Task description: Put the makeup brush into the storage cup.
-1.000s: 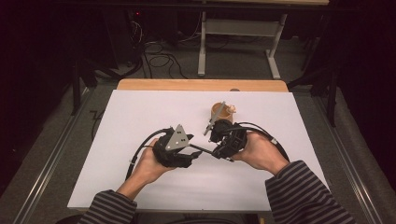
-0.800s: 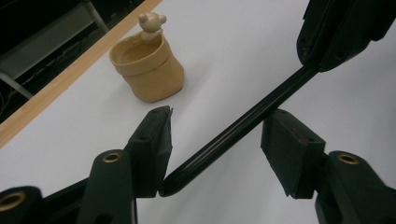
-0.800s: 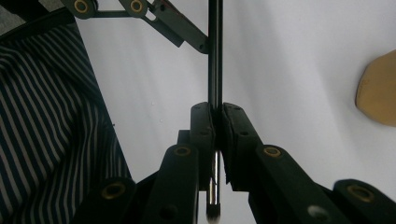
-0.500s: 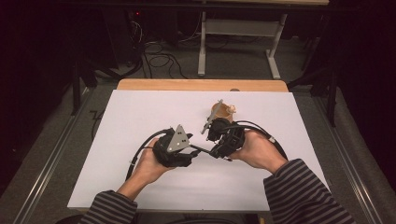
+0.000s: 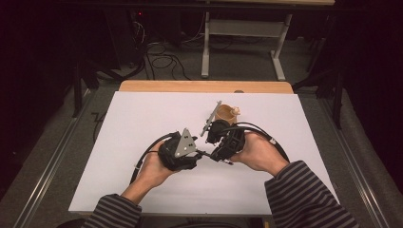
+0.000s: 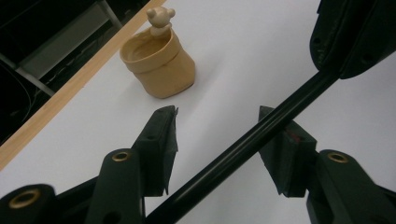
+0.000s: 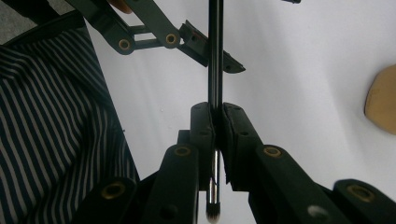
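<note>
On the white table (image 5: 142, 123), the tan bear-topped cup (image 6: 159, 63) stands upright beyond both grippers. The right gripper (image 7: 215, 126) pinches a slim black makeup brush (image 7: 215, 56) near its bristle end. The left gripper (image 6: 217, 140), spread around the handle, has just been closing without touching. Misaligned, it could lever the brush loose, or knock the cup.

Both hands side by side low over the near middle of the table. Left gripper (image 6: 217, 135) jaws apart, just closing in around a black brush handle (image 6: 243, 149). Right gripper (image 7: 216, 135) clamped tight on that handle.
</note>
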